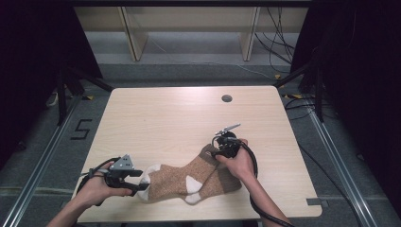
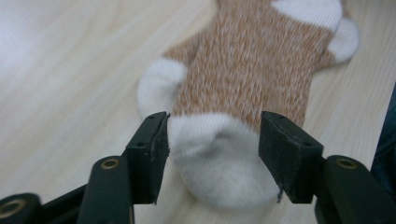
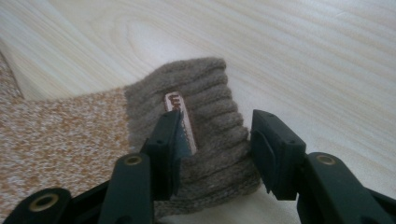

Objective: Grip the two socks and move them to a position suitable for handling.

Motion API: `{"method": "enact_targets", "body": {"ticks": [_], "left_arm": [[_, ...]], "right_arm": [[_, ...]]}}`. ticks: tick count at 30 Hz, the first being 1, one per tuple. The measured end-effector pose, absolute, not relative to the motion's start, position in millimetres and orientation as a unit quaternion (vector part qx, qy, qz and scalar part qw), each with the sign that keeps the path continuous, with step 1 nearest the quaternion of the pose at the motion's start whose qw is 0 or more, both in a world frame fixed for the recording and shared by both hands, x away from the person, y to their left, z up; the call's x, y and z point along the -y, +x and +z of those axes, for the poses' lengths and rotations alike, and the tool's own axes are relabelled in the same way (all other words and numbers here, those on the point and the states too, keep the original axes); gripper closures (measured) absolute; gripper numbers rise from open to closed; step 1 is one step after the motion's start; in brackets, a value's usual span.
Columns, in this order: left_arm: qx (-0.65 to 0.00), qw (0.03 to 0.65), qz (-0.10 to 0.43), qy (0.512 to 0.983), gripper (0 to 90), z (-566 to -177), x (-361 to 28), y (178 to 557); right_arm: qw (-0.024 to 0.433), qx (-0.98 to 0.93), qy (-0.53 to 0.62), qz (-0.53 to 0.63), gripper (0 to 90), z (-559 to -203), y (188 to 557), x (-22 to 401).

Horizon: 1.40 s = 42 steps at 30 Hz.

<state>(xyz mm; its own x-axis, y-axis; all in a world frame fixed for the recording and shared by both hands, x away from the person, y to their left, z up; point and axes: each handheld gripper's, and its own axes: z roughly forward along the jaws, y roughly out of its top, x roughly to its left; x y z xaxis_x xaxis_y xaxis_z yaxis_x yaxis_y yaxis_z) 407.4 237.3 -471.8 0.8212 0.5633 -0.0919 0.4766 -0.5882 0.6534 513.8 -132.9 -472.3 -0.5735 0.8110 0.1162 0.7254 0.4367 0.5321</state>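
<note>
Two socks (image 1: 189,182) lie stacked on the surface (image 1: 156,118), their long axis running from the white toes at the person's left to the brown ribbed cuffs at the right. Each end has its own gripper close by. The left gripper (image 2: 212,156) stands open with a white toe (image 2: 219,163) between its jaws, pads not pressing. The right gripper (image 3: 217,154) is also open, straddling the cuff (image 3: 205,121) beside a small label (image 3: 180,116), not yet clamped.

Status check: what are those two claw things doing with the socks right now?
Left gripper open around white toe. Right gripper open astride brown cuff. Socks stacked flat. Nothing in the way.
</note>
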Motion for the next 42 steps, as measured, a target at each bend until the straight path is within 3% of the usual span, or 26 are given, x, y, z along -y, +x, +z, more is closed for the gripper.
{"method": "enact_targets", "body": {"ticks": [5, 10, 13, 25, 32, 42], "left_arm": [[-0.280, 0.318, 0.047, 0.905, 48.8, -484, -235, 408], [-0.300, 0.322, 0.052, 0.897, 72.5, -487, -238, 409], [-0.310, 0.333, 0.051, 0.889, 80.5, -490, -237, 405], [-0.314, 0.353, 0.058, 0.879, 84.9, -475, -242, 404], [-0.313, 0.385, 0.068, 0.866, 84.9, -450, -244, 409], [-0.317, 0.399, 0.075, 0.857, 84.9, -435, -248, 421]], "right_arm": [[0.081, -0.844, 0.453, 0.276, 58.2, -474, 515, 134], [0.057, -0.837, 0.466, 0.283, 75.8, -474, 512, 134], [0.060, -0.844, 0.452, 0.281, 78.2, -473, 513, 132], [0.058, -0.836, 0.461, 0.292, 81.9, -470, 512, 138], [0.072, -0.828, 0.464, 0.306, 81.8, -454, 505, 146], [0.056, -0.813, 0.482, 0.322, 81.8, -428, 481, 158]]}}
